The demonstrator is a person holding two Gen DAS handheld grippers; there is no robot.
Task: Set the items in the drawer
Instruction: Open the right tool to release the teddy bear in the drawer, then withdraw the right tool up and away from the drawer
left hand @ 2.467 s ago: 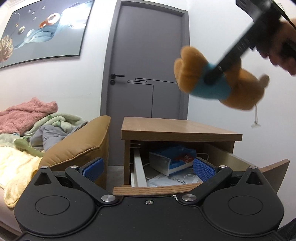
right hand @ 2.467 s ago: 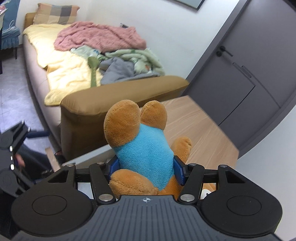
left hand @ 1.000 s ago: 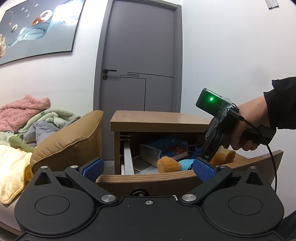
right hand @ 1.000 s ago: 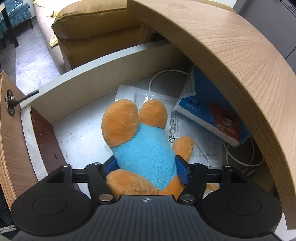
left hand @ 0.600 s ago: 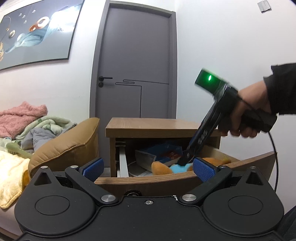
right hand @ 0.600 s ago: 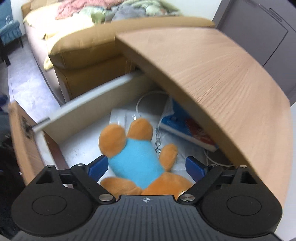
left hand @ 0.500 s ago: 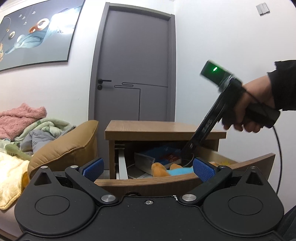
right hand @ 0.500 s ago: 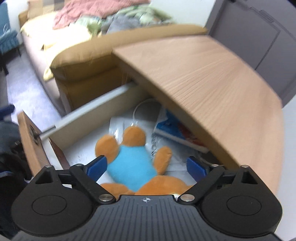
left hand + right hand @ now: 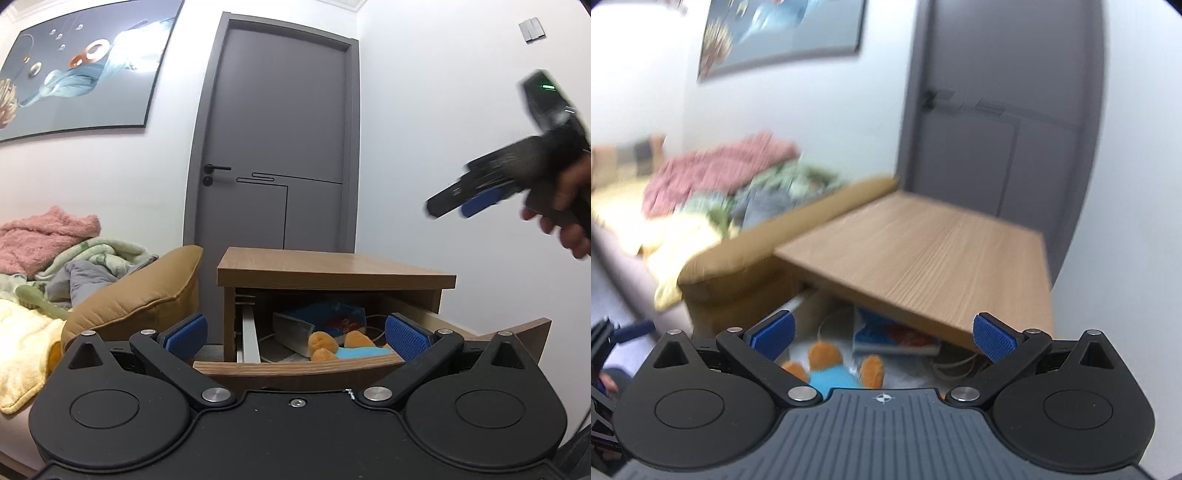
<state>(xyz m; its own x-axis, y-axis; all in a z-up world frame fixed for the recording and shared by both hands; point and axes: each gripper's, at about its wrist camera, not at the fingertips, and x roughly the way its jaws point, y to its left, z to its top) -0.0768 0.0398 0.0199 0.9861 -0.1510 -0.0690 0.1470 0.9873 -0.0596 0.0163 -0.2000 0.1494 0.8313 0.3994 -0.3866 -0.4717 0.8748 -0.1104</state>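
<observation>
Teddy is in the drawer now. One second ago my right gripper was squeezing its blue shirt. Then I let go, and now that gripper is up in the air, well above the wooden cabinet and off to its right side. Its blue pads are spread wide with nothing between them. The picture from it is blurry, so I think it is moving fast.

The teddy lies flat on the drawer floor, under the cabinet top, just in front of the blue box. A white cord curls near the box, farther under the cabinet.

My left gripper sits low, in front of the cabinet. It is wide open too and holds nothing. The drawer front fills the gap between its pads.

So this toy is put away. The drawer is pulled out from the cabinet. I think the next job is to get another thing, or push the drawer shut.
</observation>
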